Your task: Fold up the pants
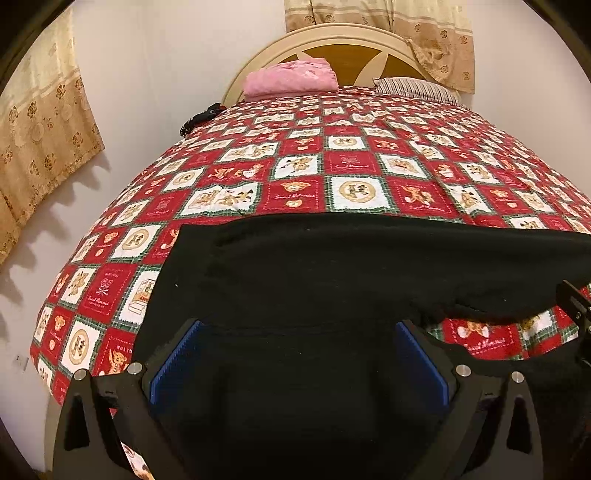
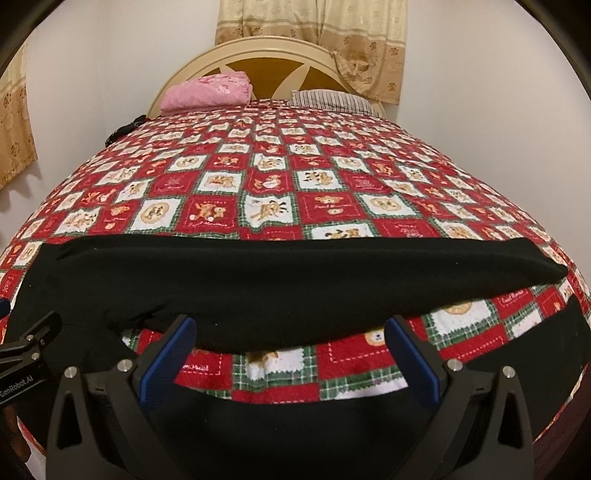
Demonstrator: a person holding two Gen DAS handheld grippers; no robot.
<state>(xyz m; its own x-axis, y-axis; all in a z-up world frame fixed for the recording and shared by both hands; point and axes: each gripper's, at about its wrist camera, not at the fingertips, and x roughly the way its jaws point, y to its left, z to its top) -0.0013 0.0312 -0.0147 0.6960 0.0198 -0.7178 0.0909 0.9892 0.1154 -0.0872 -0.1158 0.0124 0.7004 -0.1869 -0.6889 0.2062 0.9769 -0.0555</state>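
The black pants (image 1: 332, 266) lie spread across the near end of the quilted bed (image 1: 332, 162) with 2 legs apart, both the left gripper (image 1: 299, 354) and right gripper (image 2: 291, 350) spread wide and empty above them, so the first fold seems pending: each likely needs to pinch the near leg's edge

A bed is carrying a red, white and green patchwork quilt (image 1: 332, 166) printed with teddy bears, which is covering the mattress. A folded pink blanket (image 1: 291, 77) is resting near the cream and brown headboard (image 1: 332, 40), with a striped pillow (image 1: 417, 90) lying just beside it. A dark object (image 1: 199, 120), too small to identify, is sitting at the quilt's left edge. Beige floral curtains (image 1: 391, 33) are hanging behind the headboard, and another curtain (image 1: 40, 129) is hanging on the left wall.
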